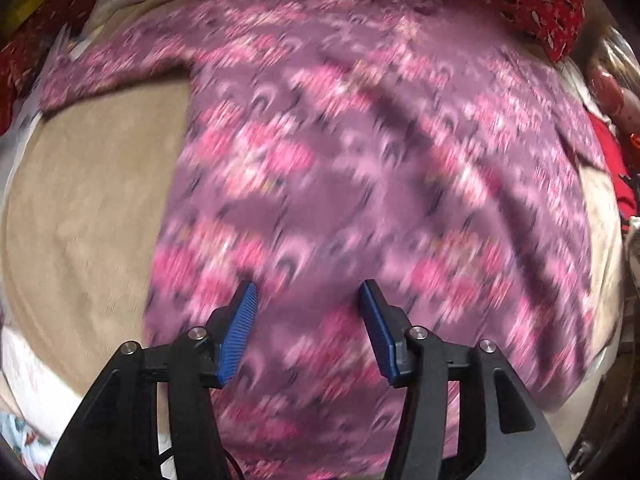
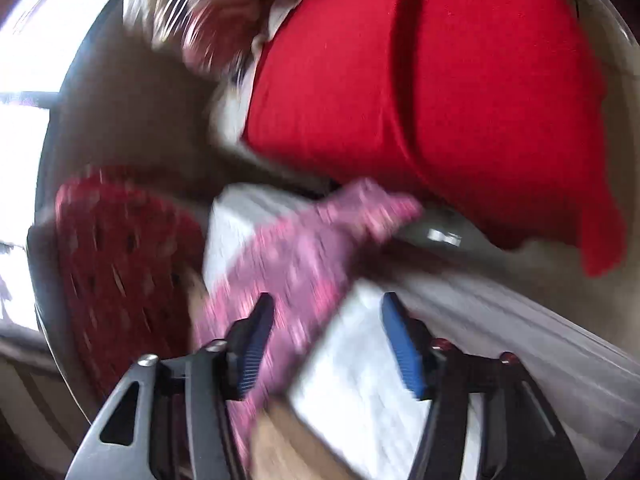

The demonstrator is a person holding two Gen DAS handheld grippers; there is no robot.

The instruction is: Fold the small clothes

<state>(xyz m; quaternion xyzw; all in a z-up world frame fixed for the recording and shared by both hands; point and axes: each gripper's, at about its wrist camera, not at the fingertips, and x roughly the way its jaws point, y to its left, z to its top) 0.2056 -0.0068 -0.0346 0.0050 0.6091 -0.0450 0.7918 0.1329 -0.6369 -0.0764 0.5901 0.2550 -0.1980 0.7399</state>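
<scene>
Purple floral garment [image 1: 360,168] lies spread across the beige surface [image 1: 88,208], its body filling the middle and one sleeve reaching to the far left. Left tool [image 1: 308,294] hovers over the near hem with its blue pads [image 1: 240,332] wide apart, holding nothing. Right tool [image 2: 328,306] is also spread wide and empty, above a purple sleeve end [image 2: 320,248] that lies on something white, with a red cloth [image 2: 420,92] beyond. To fold well, each tool should probably pinch a single layer at an edge or corner, lift together and lay the fabric over flat, avoiding bunching. Both views are blurred; no brand, label or writing can be read
</scene>
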